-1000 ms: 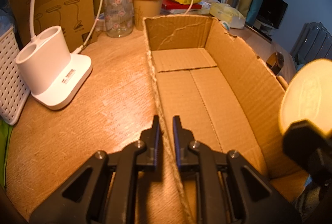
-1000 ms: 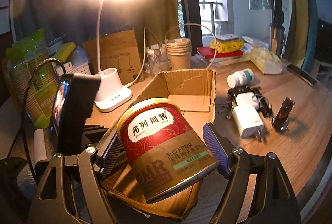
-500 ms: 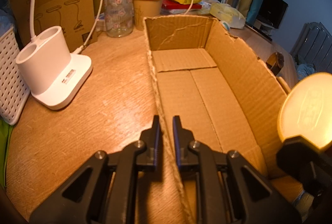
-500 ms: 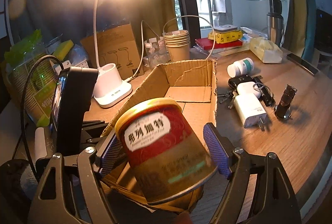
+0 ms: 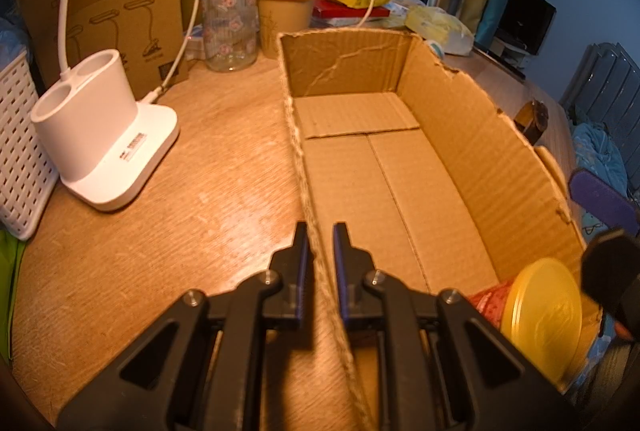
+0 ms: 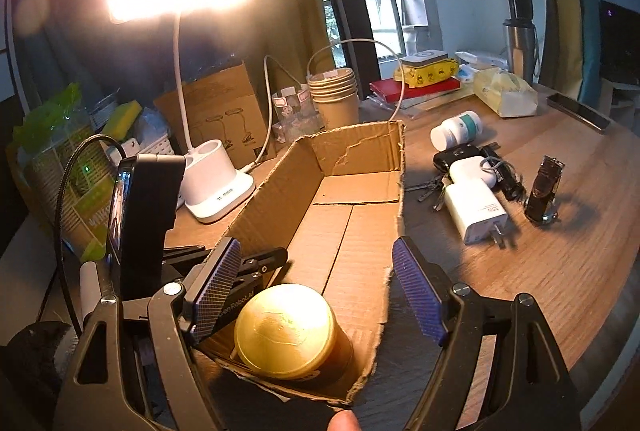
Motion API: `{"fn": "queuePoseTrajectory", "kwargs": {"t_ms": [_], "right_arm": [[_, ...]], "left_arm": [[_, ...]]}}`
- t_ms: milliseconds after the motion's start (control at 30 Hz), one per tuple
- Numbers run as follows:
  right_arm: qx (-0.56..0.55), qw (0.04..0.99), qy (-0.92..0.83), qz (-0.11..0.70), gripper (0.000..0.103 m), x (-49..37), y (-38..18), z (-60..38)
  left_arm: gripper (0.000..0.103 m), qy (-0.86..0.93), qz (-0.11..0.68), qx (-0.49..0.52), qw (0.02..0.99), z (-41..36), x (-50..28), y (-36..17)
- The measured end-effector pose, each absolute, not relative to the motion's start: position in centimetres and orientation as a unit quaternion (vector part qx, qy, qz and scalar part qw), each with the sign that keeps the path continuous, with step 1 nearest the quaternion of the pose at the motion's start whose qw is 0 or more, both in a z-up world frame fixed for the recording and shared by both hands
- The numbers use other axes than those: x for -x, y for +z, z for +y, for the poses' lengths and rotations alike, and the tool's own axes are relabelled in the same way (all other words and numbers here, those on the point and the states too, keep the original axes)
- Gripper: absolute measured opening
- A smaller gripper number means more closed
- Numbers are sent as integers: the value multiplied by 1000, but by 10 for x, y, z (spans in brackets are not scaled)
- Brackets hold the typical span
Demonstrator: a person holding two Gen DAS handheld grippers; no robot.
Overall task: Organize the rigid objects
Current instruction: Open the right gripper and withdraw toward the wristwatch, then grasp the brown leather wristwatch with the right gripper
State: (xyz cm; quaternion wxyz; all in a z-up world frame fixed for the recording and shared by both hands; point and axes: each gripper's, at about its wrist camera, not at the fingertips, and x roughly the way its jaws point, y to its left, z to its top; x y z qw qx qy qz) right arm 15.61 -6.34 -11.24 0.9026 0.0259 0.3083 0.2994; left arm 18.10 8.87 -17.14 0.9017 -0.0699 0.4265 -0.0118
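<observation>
Cardboard box [image 6: 352,231]: open-topped, on wooden table [image 5: 160,223]. Tin [image 6: 286,331], gold lid up, red label: inside box at its near end, touching no pad. Left gripper [image 5: 320,243]: jaws clamped on box's side wall. Right gripper [image 6: 316,287]: jaws wide apart above tin, holding nothing. White charger [image 6: 476,209], keys, pill bottle [image 6: 456,130]: on table beside box
</observation>
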Motion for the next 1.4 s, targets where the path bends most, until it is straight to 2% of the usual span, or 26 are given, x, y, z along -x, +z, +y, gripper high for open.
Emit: {"fn": "queuePoseTrajectory", "kwargs": {"t_ms": [400,767,1400], "right_arm": [[-35,924,256,282,81,-166,-95,-96],[-22,944,182,275,81,-193,-102,-137],[13,938,77,337,81,-271,-146,-173]], "left_arm": [[13,-12,427,70,902,89,-181,-171],[13,-12,427,70,902,89,-181,-172],[13,-12,427,71,902,88,-181,-172]]}}
